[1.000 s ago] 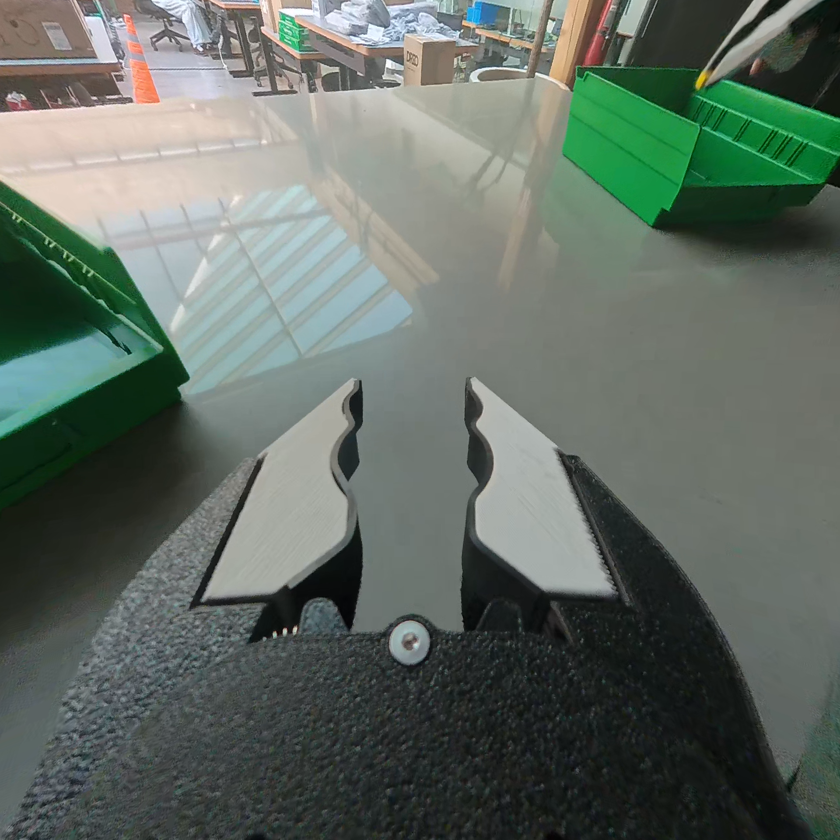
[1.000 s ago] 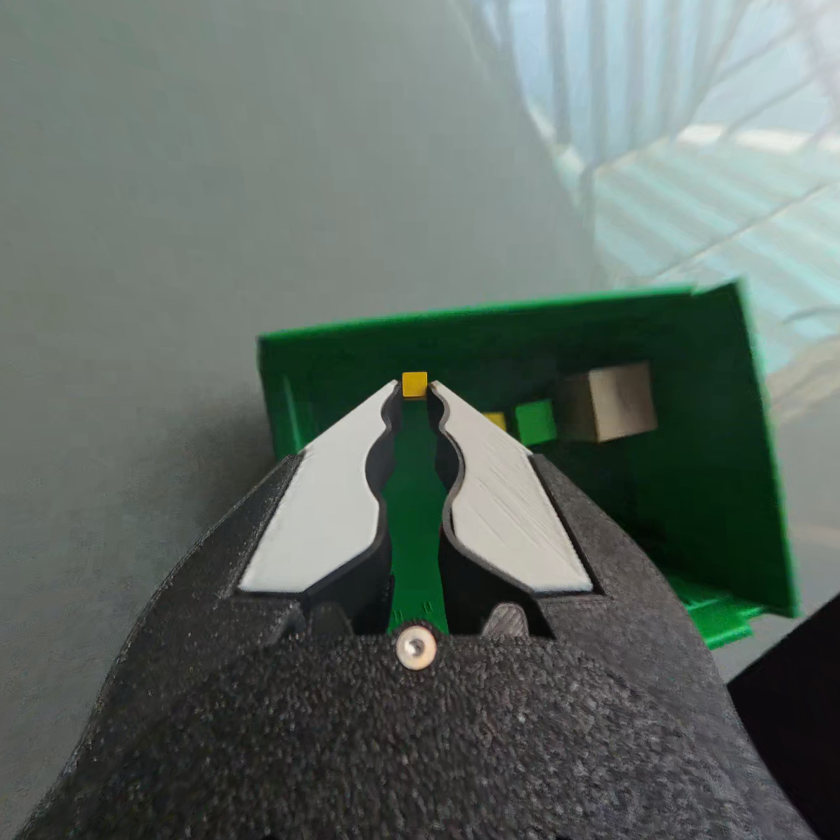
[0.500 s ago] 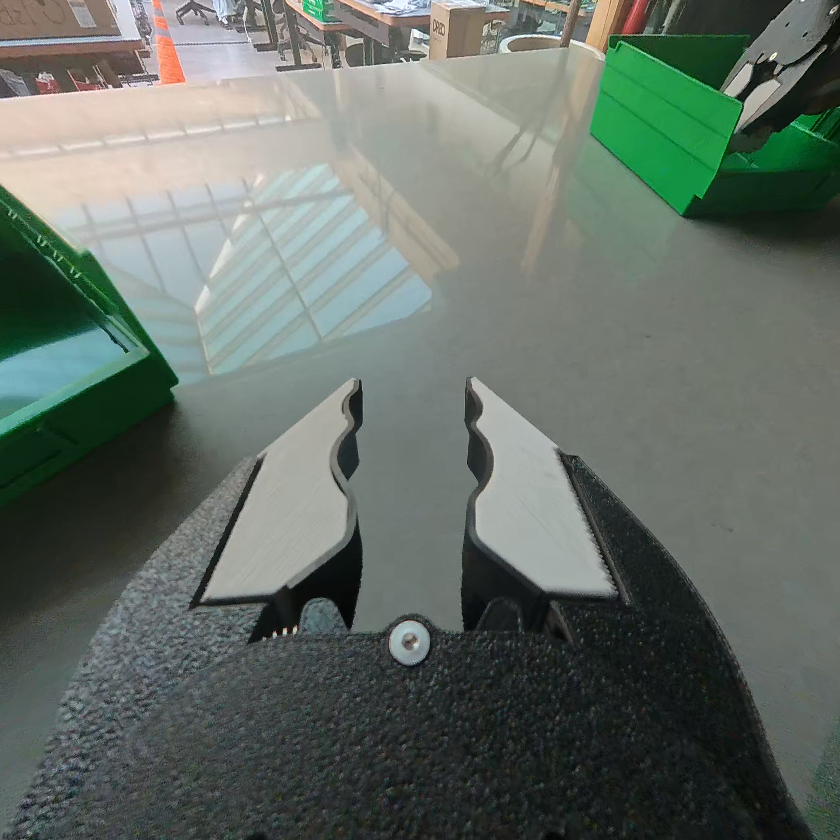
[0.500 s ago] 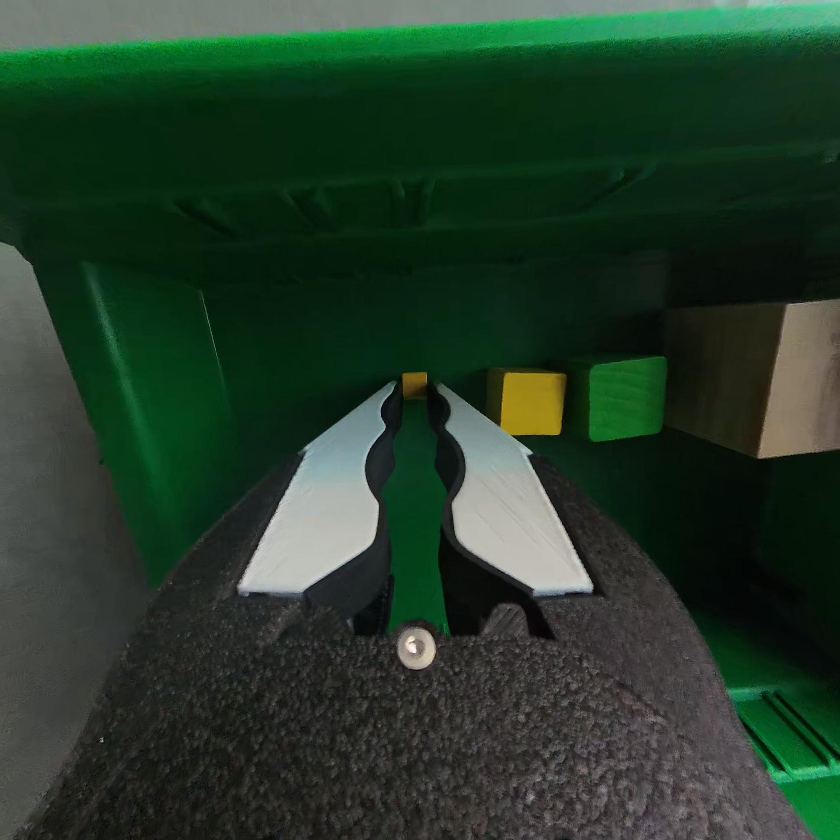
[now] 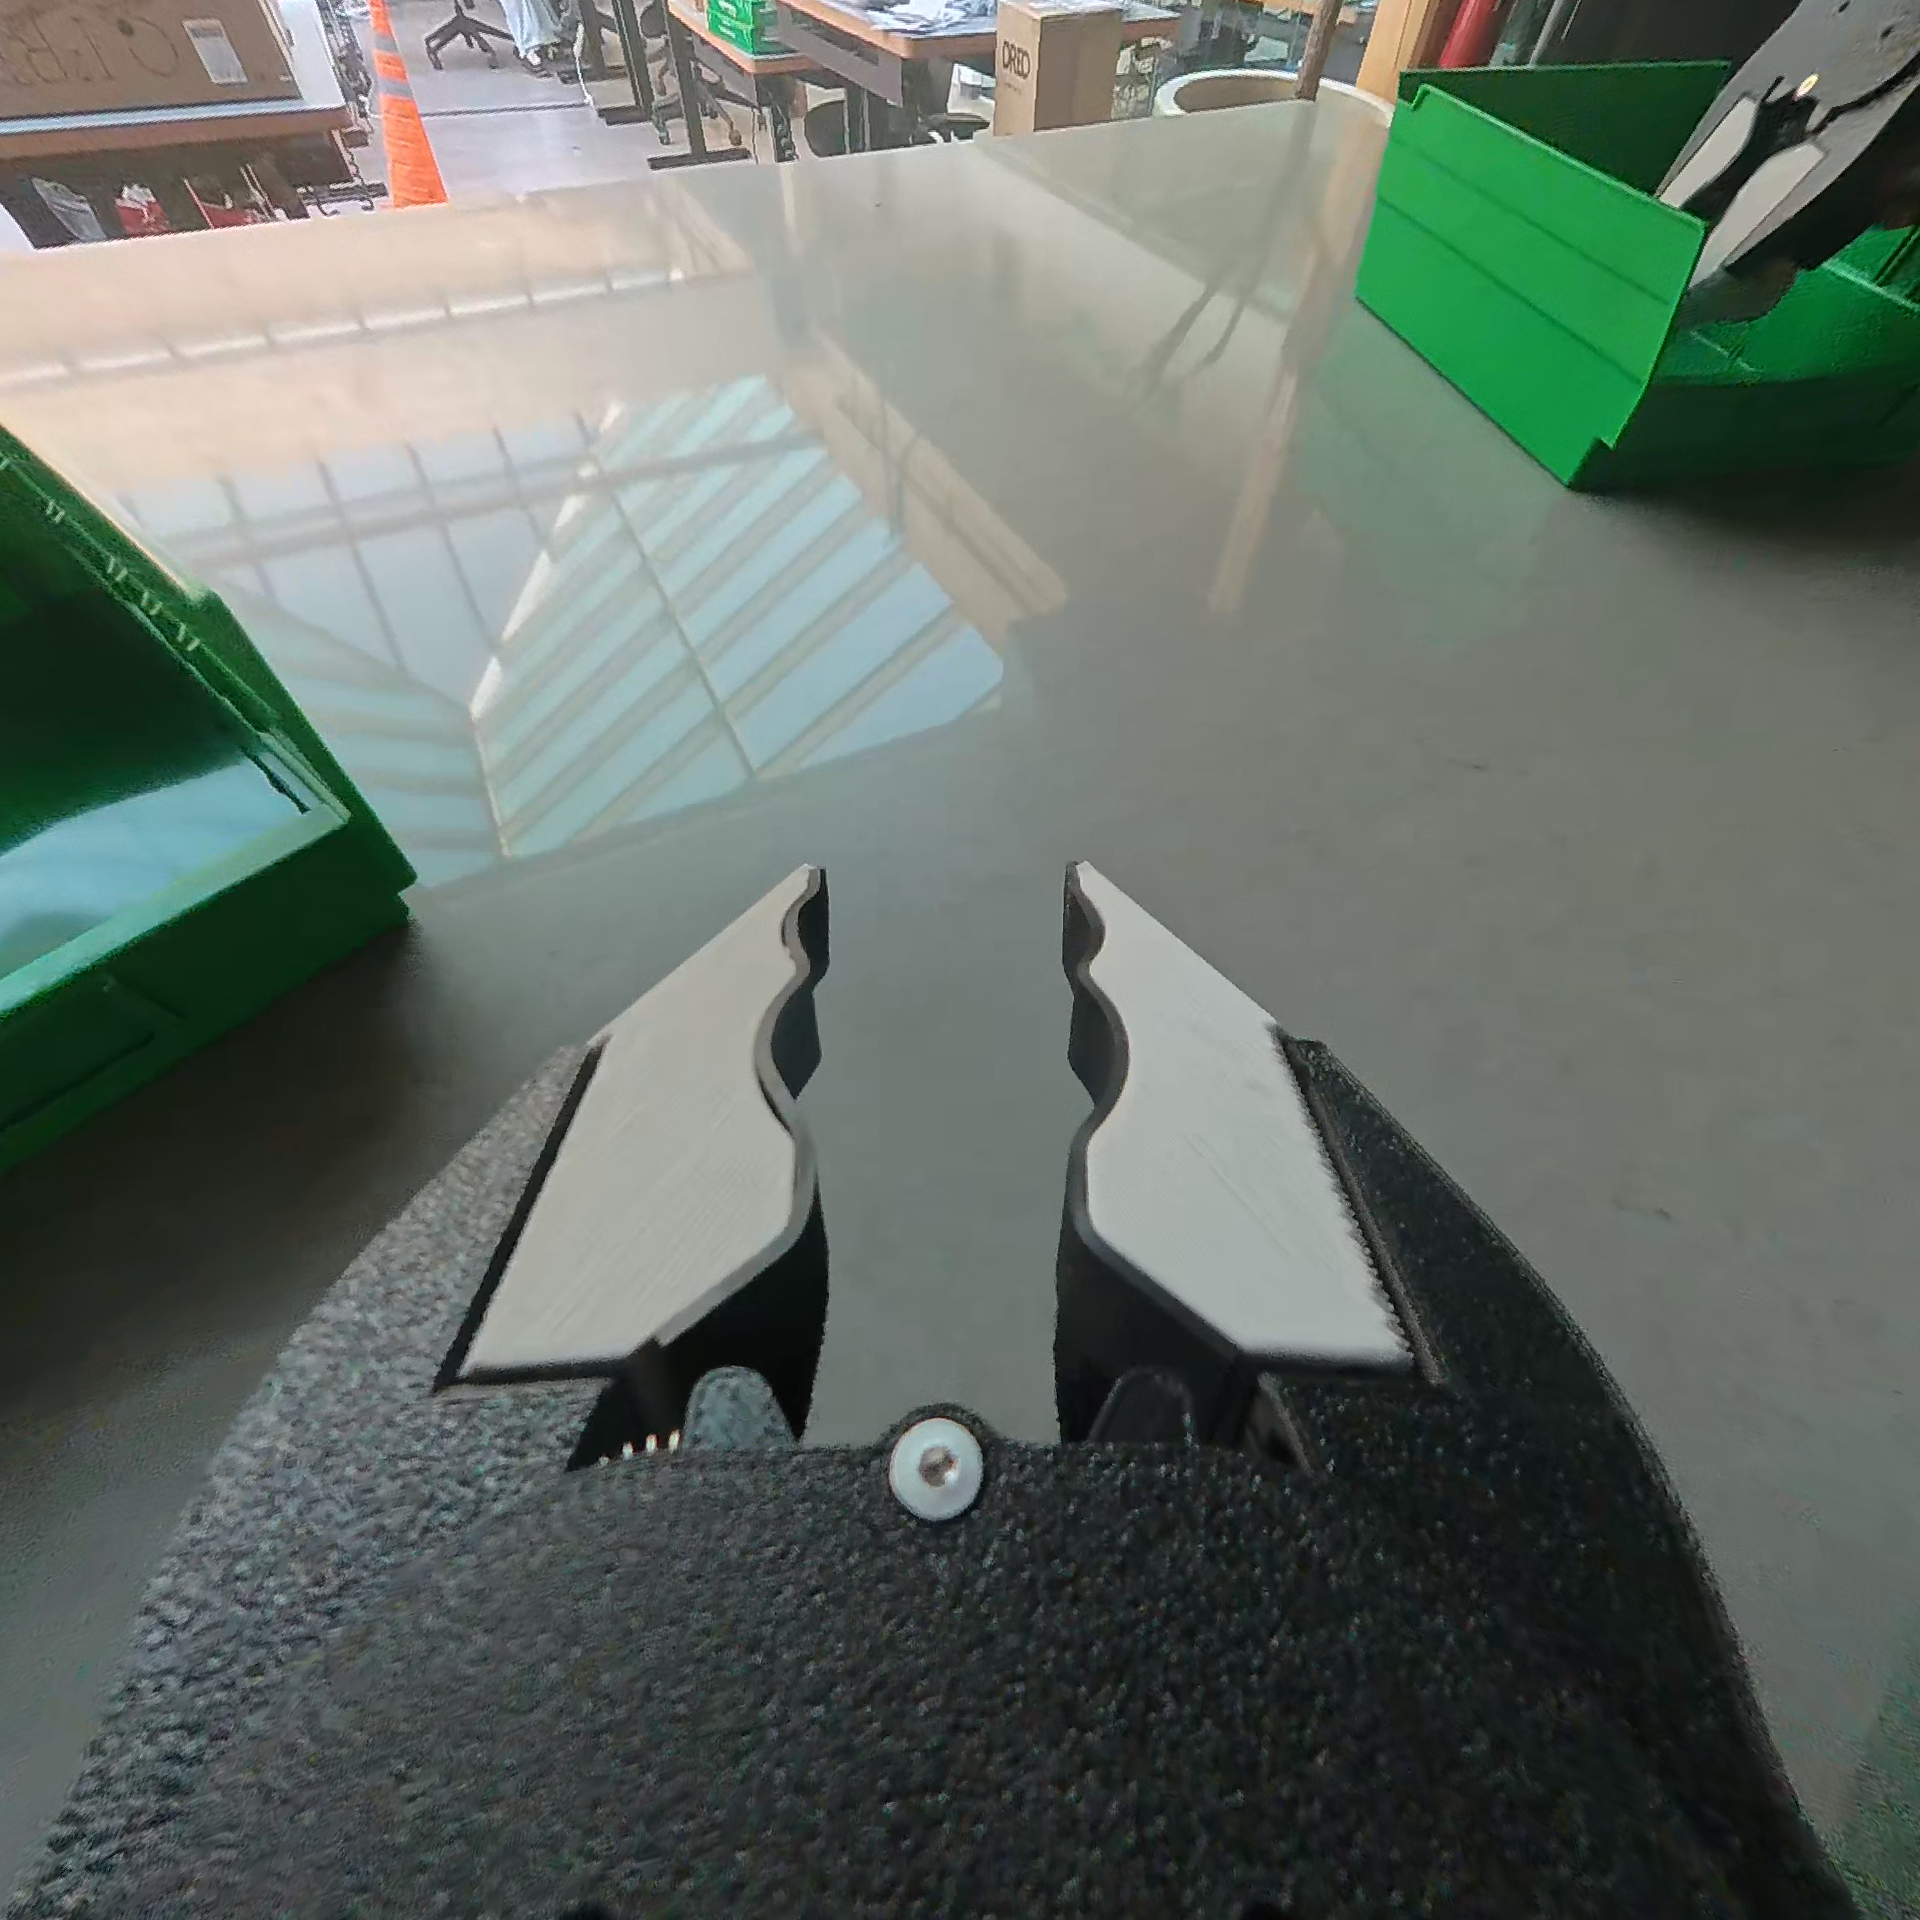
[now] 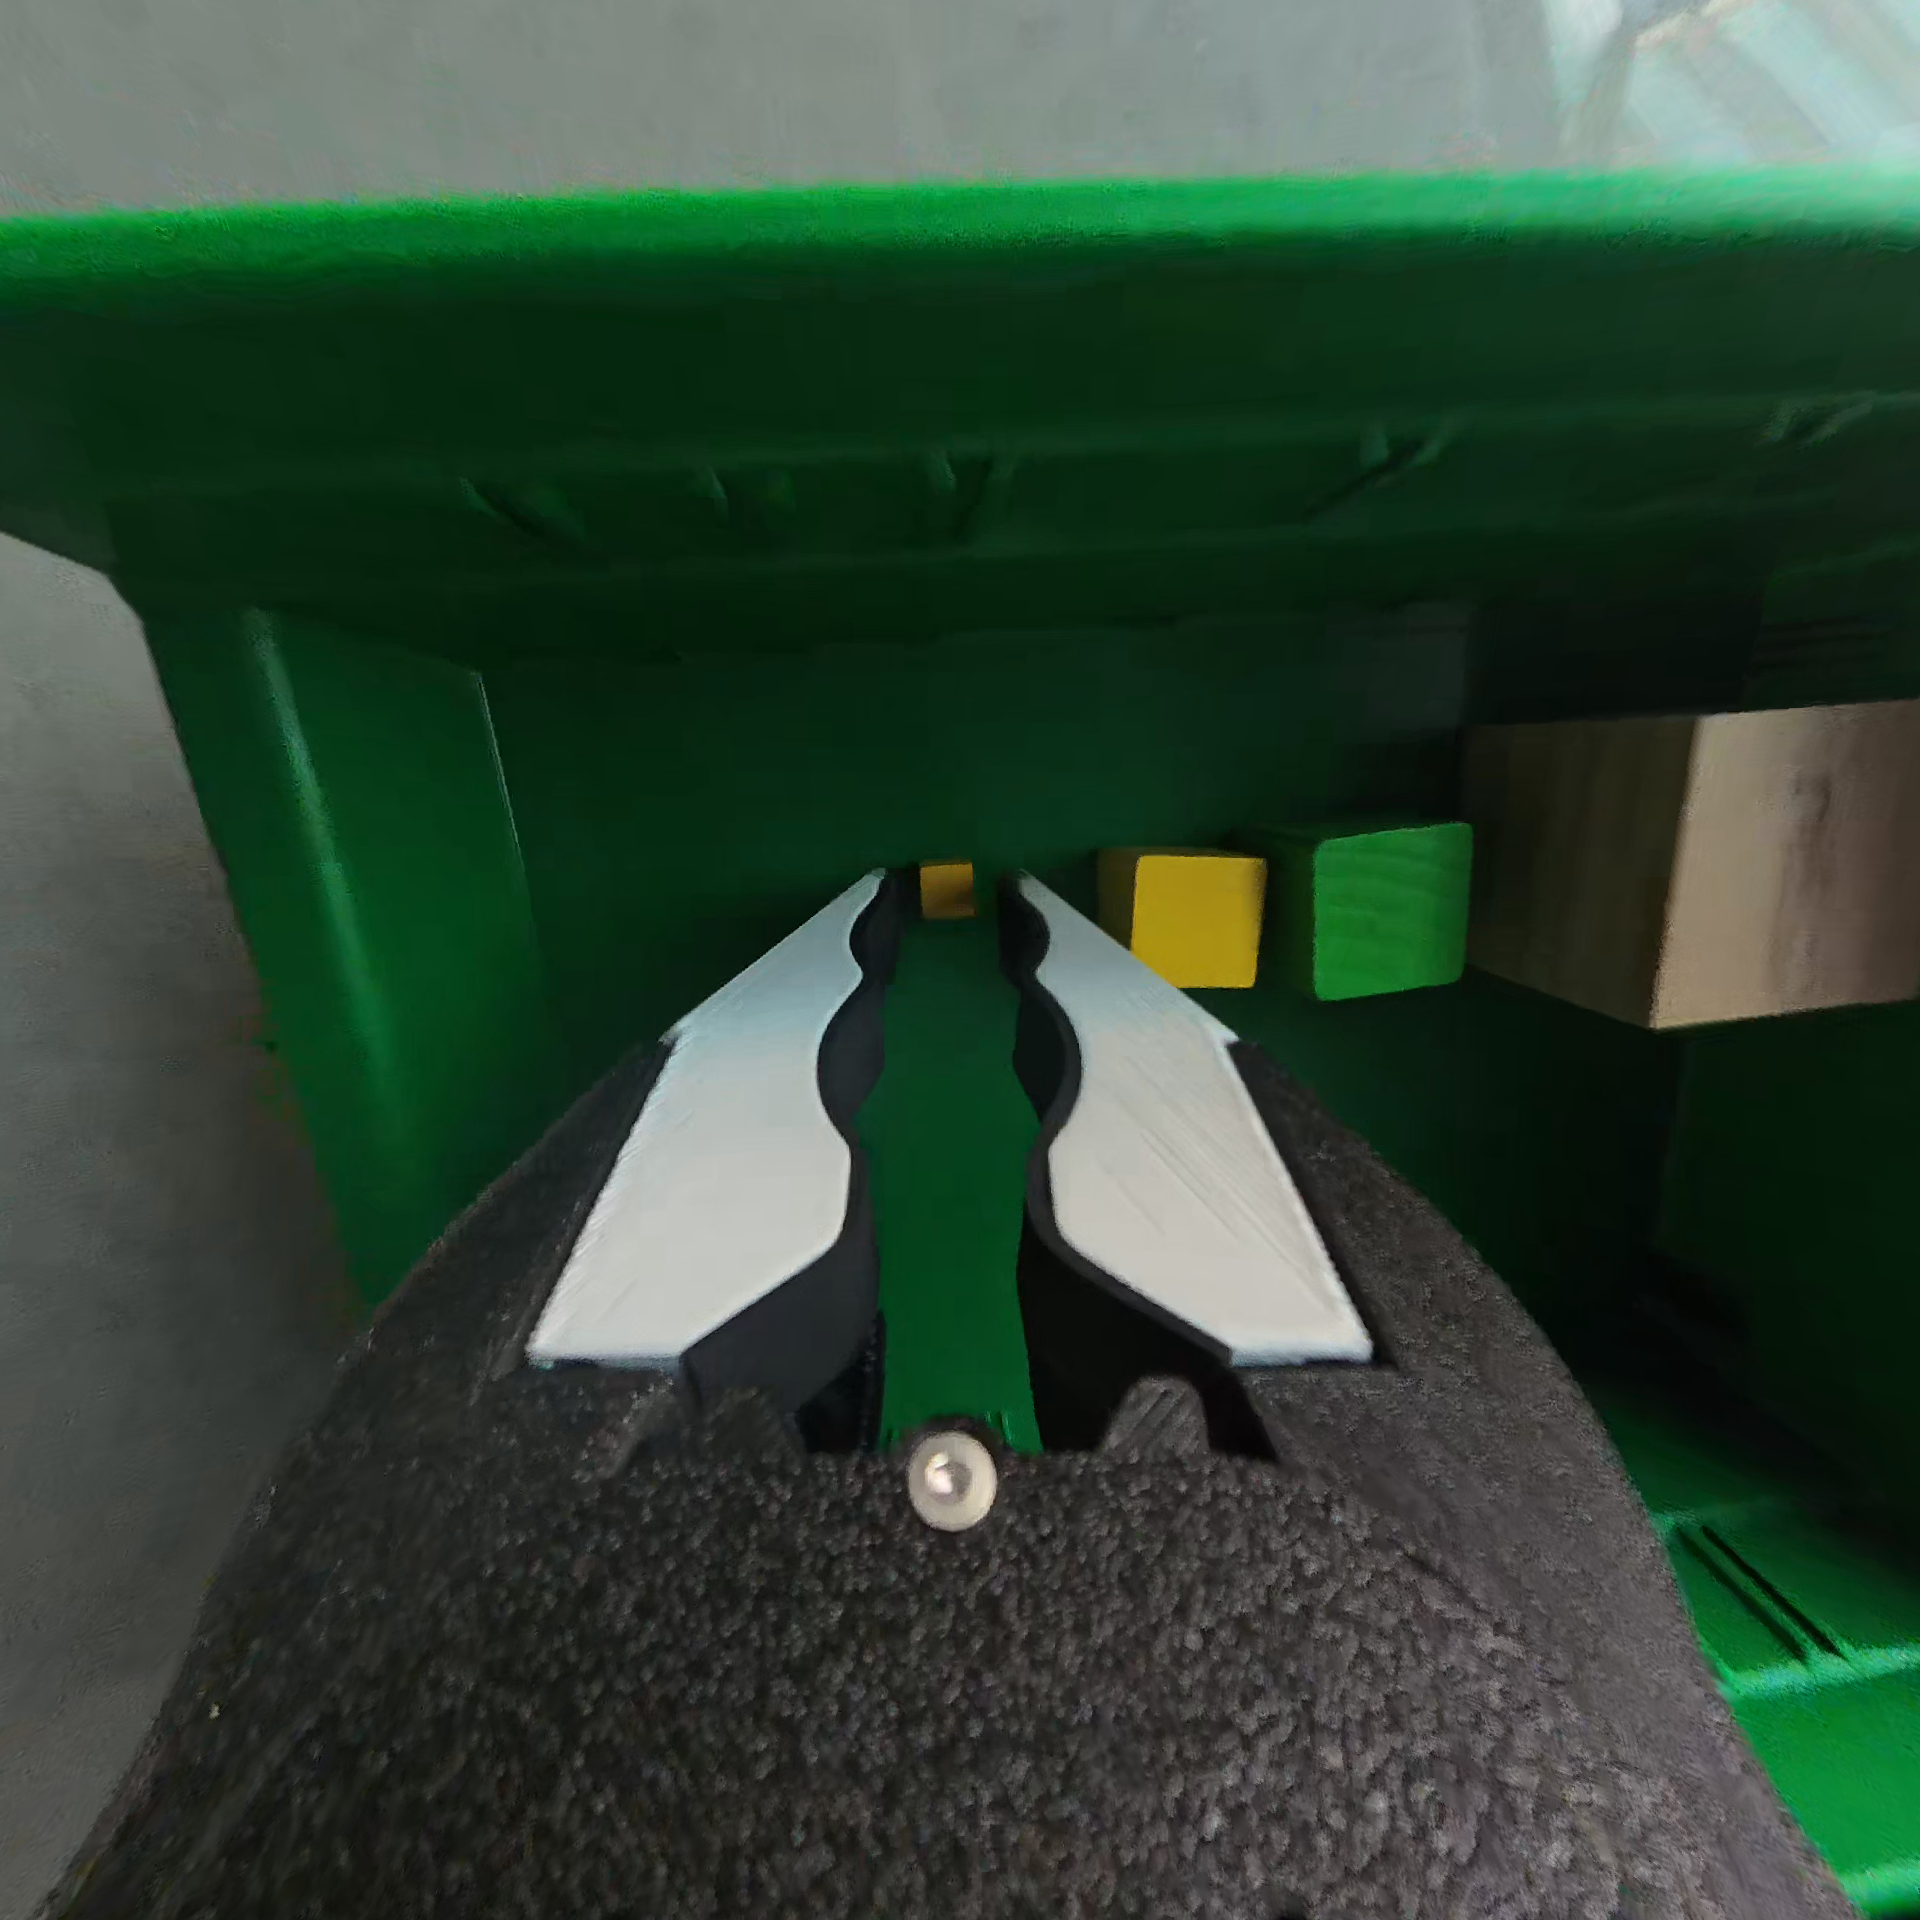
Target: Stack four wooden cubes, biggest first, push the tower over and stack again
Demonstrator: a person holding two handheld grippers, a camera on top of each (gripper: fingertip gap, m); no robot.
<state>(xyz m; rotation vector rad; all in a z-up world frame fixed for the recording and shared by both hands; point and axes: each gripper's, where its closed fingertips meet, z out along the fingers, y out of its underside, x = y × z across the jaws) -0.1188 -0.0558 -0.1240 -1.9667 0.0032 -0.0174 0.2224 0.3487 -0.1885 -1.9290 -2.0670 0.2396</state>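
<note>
Small yellow cube (image 6: 947, 889) is sitting pinched in right gripper (image 6: 948, 891) fingers inside green bin (image 6: 935, 312); left gripper (image 5: 945, 904) is hovering wide open, empty, over table (image 5: 1351, 831).

A cardboard box (image 5: 1042, 64) bears dark printed lettering.

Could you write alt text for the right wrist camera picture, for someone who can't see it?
A handheld gripper reaches into a green bin, its two pale fingers pinching a small yellow cube. To the right, a larger yellow cube, a green cube and a big wooden block sit inside the bin.
</note>
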